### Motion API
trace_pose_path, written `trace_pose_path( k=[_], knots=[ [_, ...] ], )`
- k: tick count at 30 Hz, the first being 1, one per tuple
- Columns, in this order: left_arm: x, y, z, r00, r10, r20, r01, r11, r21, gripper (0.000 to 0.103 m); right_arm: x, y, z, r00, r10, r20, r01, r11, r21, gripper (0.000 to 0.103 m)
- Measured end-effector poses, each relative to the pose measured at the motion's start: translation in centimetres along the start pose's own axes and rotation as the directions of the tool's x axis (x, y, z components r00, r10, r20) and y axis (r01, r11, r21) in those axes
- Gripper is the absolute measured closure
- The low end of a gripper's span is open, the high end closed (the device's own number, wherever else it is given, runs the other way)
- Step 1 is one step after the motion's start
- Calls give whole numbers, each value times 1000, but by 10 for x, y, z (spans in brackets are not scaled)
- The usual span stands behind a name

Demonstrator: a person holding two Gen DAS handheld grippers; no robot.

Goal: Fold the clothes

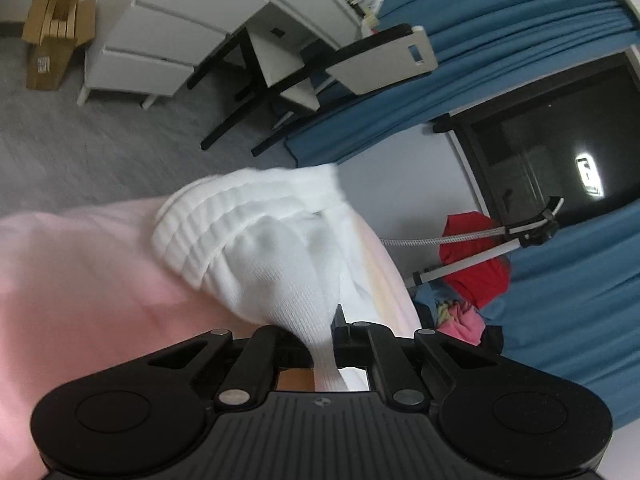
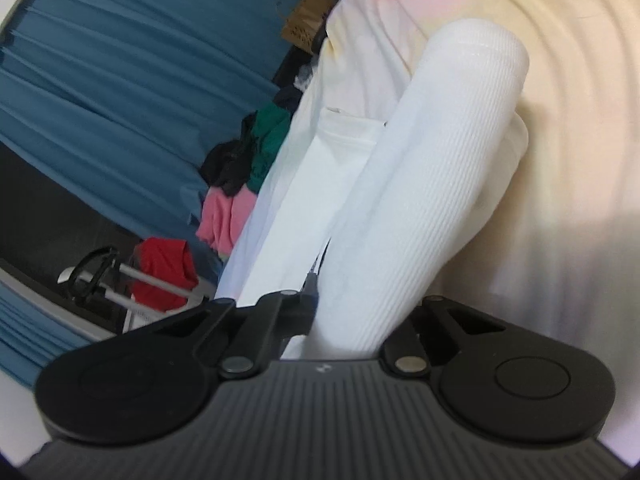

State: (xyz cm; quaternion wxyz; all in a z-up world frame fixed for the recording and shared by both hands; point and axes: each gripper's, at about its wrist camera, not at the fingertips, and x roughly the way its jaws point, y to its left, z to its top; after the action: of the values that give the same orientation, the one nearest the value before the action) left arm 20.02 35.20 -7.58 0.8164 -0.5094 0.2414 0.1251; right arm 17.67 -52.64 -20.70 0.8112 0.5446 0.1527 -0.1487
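A white ribbed knit garment (image 1: 256,240) hangs bunched over a pink and pale yellow bed sheet (image 1: 72,280). My left gripper (image 1: 322,340) is shut on a pinched fold of this white garment, which runs down between its fingers. In the right wrist view the same white garment (image 2: 432,184) stretches up from my right gripper (image 2: 348,332), which is shut on it, above the pale sheet (image 2: 580,120). The fingertips of both grippers are mostly hidden by the cloth.
A white drawer unit (image 1: 160,40), a black-legged chair (image 1: 320,72) and a cardboard box (image 1: 52,36) stand on grey carpet. Blue curtains (image 1: 520,28) and a dark window (image 1: 552,140) are at the right. A pile of red, pink, green clothes (image 2: 224,208) lies beside the bed.
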Motion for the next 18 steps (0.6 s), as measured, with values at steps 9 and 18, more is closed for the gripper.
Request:
trace_pose_path(
  k=[9, 18],
  knots=[
    [-141, 46, 2, 993, 87, -75, -80, 993, 88, 96, -64, -18, 0, 985, -17, -173, 15, 1000, -10, 91],
    [-190, 96, -40, 986, 140, -92, -106, 947, 303, 94, -85, -56, -12, 967, -44, -251, 63, 996, 69, 89]
  ],
)
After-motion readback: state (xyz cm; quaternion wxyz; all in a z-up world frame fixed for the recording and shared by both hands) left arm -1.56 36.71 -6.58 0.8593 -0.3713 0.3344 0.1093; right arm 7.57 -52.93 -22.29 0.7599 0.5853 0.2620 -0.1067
